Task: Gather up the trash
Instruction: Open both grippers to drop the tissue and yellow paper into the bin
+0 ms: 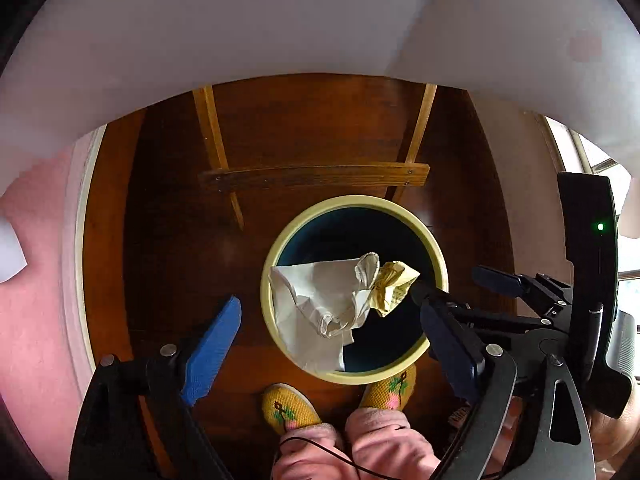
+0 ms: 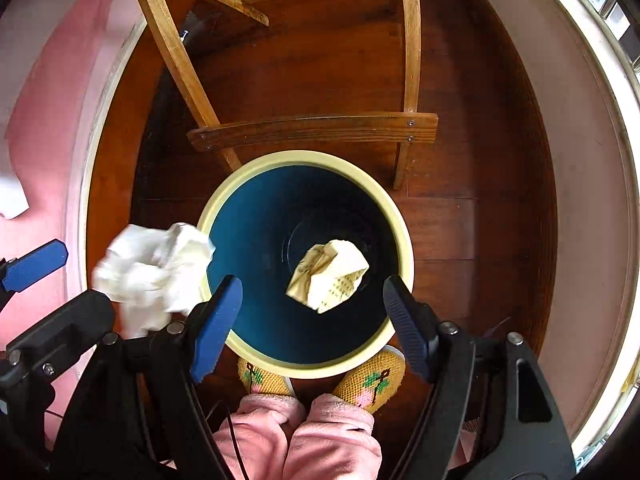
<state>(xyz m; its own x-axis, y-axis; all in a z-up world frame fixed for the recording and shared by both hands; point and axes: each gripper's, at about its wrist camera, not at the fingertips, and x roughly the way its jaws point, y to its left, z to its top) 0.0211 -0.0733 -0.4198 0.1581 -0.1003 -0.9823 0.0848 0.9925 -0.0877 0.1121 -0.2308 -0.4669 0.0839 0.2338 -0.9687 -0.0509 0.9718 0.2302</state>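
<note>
You stand over one bin point(image 2: 306, 264), a round one with a cream rim and a dark blue inside, set on the wood floor point(image 2: 460, 80) just in front of your two yellow slippers point(image 2: 370, 380). Two pieces of trash show. The yellow wad point(image 2: 328, 276), printed with small marks, is over the bin's mouth; from the right wrist view it lies between and ahead of your right gripper point(image 2: 312, 320), touching neither of its two blue fingers point(image 2: 218, 326), which stand wide apart with nothing between them. Whether the wad is in mid-air or already at the bottom you cannot tell from these views. The white paper point(image 1: 320, 304), crumpled and larger, is over the near left part of the rim in the left wrist view; in the right wrist view it looks blurred and sits just outside the rim on the left. Your left gripper point(image 1: 332, 344) is also spread wide, one finger point(image 1: 210, 348) off to the left of the bin and the other on the right, and neither finger touches the paper. In the left view the right gripper's two dark fingers reach in from the right, splayed, their tips near the yellow wad. Beyond the bin stands one wooden frame point(image 2: 316, 130) with two legs and a cross rail.
</note>
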